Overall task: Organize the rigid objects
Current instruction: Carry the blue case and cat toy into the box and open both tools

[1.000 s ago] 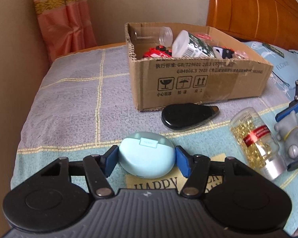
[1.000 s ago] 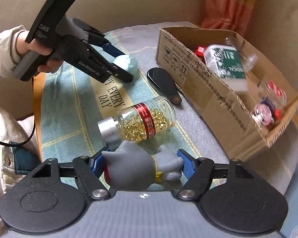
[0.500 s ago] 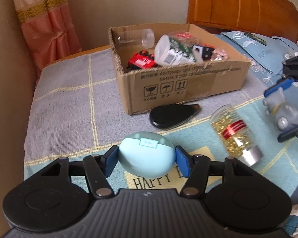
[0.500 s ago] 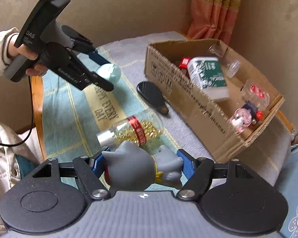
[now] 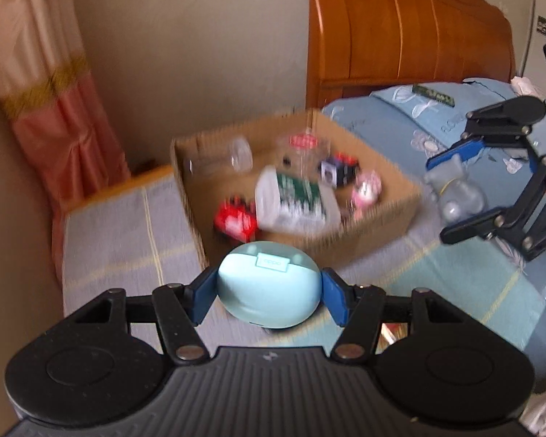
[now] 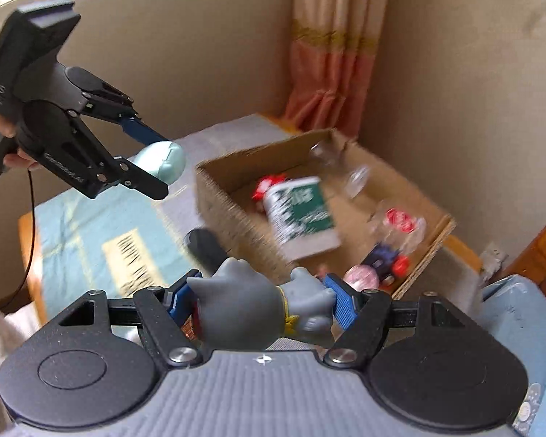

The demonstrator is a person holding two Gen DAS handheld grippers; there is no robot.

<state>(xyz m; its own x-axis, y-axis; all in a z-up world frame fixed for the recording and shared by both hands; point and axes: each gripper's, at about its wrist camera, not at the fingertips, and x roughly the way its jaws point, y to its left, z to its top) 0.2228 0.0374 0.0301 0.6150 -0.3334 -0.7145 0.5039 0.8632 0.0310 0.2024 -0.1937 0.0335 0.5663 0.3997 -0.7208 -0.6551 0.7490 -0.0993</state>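
The left gripper (image 5: 268, 287) has its blue fingers (image 5: 202, 298) clamped on a pale blue oval case (image 5: 268, 283), held in the air over the checked cloth (image 5: 127, 233), just short of the near wall of the cardboard box (image 5: 375, 235). The right gripper (image 6: 262, 300) has its fingers (image 6: 340, 300) clamped on a grey toy figure (image 6: 247, 309), also in the air, near the box's (image 6: 222, 200) near corner. A black oval object (image 6: 204, 247) lies on the cloth against that box wall. The box is open-topped and holds a white bottle with a green label (image 5: 291, 200), a red toy (image 5: 234, 220) and clear containers (image 5: 236, 151); bare floor shows along its near wall. Behind stand a curtain (image 5: 36, 91) and a wooden headboard (image 5: 400, 36).
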